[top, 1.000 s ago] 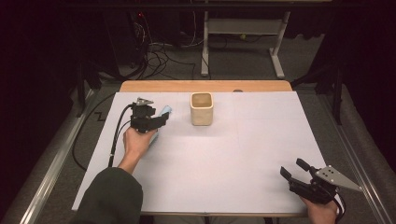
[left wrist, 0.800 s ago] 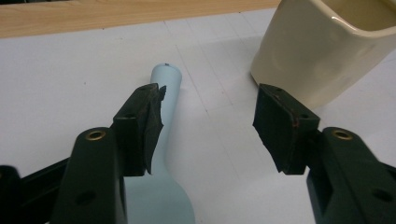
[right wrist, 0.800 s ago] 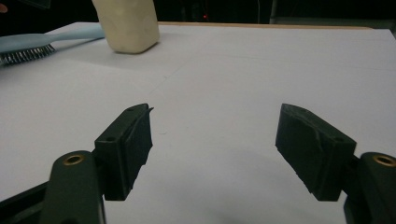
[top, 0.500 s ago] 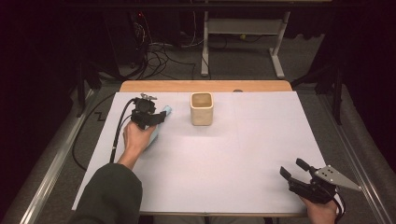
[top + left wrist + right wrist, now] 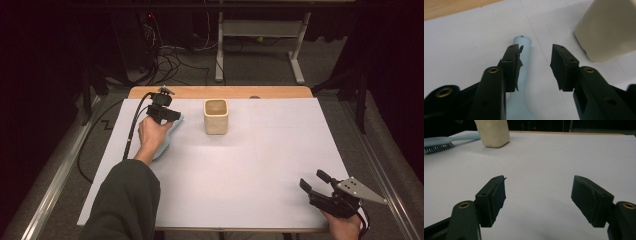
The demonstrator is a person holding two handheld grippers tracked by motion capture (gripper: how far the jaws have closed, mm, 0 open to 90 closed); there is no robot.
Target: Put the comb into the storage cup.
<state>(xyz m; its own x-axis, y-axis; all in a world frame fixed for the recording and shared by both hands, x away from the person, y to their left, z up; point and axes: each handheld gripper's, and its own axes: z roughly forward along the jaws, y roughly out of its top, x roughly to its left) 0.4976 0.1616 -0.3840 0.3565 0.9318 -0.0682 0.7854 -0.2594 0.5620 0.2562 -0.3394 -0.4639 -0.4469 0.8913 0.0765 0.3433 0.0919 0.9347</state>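
Standing just beside the brush (image 5: 522, 75), a cup (image 5: 216, 116) flanks the closing, still-apart left hand-held gripper (image 5: 535, 62).

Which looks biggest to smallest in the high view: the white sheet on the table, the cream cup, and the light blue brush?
1. White sheet, by far the largest.
2 and 3. Cream cup and light blue brush: unsure. The left gripper and the hand that bears it cover much of the brush, so its full length is hidden.

brush (image 5: 167, 137): on table (image 5: 260, 165), far left, handle toward far edge | cup (image 5: 216, 116): upright, just right of brush, apart | left gripper (image 5: 162, 111): over brush handle | right gripper (image 5: 314, 184): near right corner, well apart from both
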